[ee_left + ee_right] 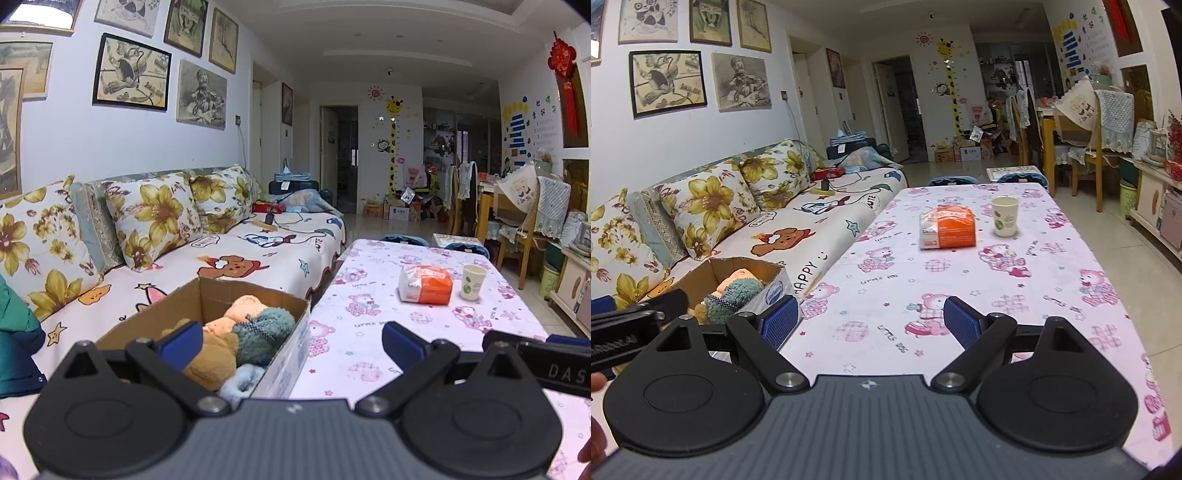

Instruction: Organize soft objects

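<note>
Plush toys (236,339) are sitting in a box (288,354) on the sofa, lying ahead-left of the left tongs (291,341); right tongs (866,319) are hovering farther right over the tabletop (1034,295), both spread, empty.

Both wrist views low over table (960,288), facing down room; share box (207,295), cup (1005,215).
</note>
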Demonstrator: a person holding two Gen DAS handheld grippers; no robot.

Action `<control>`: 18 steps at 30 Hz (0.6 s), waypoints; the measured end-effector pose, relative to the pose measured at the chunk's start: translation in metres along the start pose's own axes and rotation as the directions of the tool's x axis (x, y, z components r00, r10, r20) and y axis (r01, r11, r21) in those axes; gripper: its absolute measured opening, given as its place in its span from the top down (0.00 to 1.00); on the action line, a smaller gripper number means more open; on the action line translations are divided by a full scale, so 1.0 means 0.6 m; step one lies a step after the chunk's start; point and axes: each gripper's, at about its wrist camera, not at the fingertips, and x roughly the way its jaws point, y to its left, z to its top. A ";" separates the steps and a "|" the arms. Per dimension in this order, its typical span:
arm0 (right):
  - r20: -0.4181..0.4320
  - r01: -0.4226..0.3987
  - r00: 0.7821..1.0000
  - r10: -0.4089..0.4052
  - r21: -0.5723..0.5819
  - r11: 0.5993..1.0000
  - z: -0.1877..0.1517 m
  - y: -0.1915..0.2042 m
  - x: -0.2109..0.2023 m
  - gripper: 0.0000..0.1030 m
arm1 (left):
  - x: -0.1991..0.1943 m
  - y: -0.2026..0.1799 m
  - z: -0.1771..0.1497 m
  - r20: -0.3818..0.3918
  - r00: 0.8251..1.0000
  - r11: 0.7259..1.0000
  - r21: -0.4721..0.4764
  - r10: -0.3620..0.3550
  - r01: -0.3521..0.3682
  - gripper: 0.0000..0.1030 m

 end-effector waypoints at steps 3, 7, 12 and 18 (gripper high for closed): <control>-0.001 -0.011 1.000 0.011 -0.003 1.000 -0.007 0.007 -0.011 0.00 | -0.024 0.004 0.006 0.010 1.000 1.000 0.000 0.000 0.000 0.01; -0.001 -0.037 0.999 0.037 -0.008 0.999 -0.014 0.017 -0.027 0.00 | -0.055 0.007 0.006 0.027 1.000 1.000 0.021 0.008 -0.009 0.01; 0.005 -0.068 0.998 0.068 -0.025 0.997 -0.022 0.028 -0.048 0.00 | -0.078 0.028 -0.004 0.013 1.000 0.999 0.027 0.029 -0.029 0.01; -0.004 -0.098 0.995 0.098 -0.062 0.993 -0.033 0.046 -0.071 0.00 | -0.104 0.056 -0.012 0.019 0.997 0.997 -0.003 0.072 -0.072 0.01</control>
